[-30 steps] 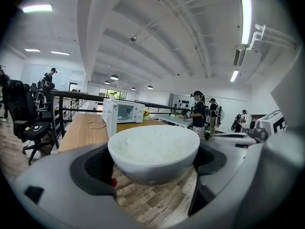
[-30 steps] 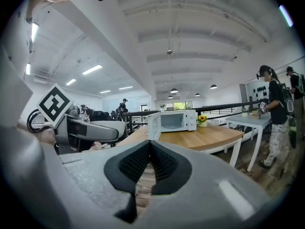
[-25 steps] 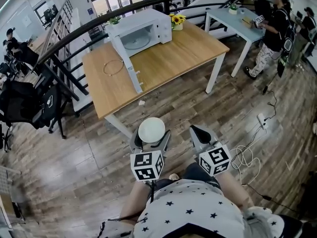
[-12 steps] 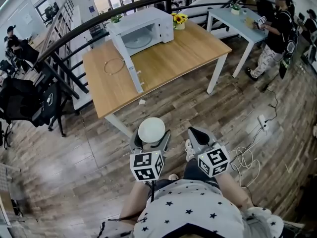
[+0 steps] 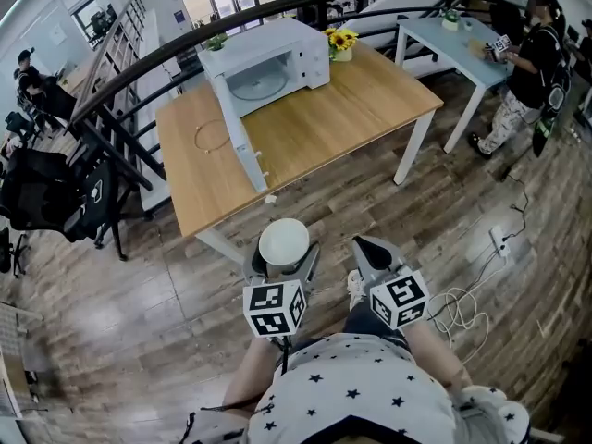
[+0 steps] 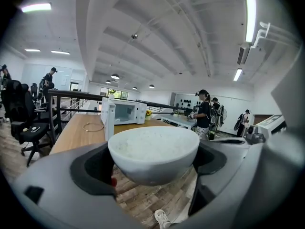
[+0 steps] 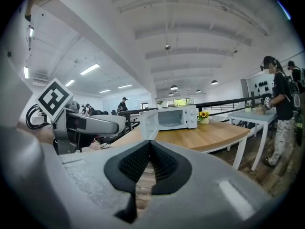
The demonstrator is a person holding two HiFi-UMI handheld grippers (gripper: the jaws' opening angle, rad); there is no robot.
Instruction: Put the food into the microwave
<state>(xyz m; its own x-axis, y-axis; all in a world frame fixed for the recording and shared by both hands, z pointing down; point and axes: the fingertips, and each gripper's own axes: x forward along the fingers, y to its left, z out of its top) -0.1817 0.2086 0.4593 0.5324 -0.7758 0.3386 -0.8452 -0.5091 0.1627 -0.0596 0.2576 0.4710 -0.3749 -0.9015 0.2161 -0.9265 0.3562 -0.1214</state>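
Note:
A white bowl of rice [image 5: 283, 242] [image 6: 153, 154] sits between the jaws of my left gripper [image 5: 281, 259] [image 6: 153, 168], which is shut on it. My right gripper [image 5: 372, 251] [image 7: 148, 162] is beside it, shut, with nothing held. Both hang over the wooden floor, short of the table. The white microwave [image 5: 266, 62] [image 6: 125, 112] [image 7: 175, 118] stands at the far side of the wooden table [image 5: 351, 109], its door [image 5: 238, 132] swung wide open toward me and the glass turntable showing inside.
A thin ring [image 5: 211, 134] lies on the table's left part. A small pot of sunflowers [image 5: 339, 41] stands right of the microwave. A black railing runs behind the table. A person [image 5: 535, 72] stands at a light table [image 5: 440, 31] at the right. Cables and a power strip [image 5: 505, 240] lie on the floor.
The view has drawn slightly closer to the table; both grippers and the bowl hold the same pose in front of me. The person at the right has shifted a little.

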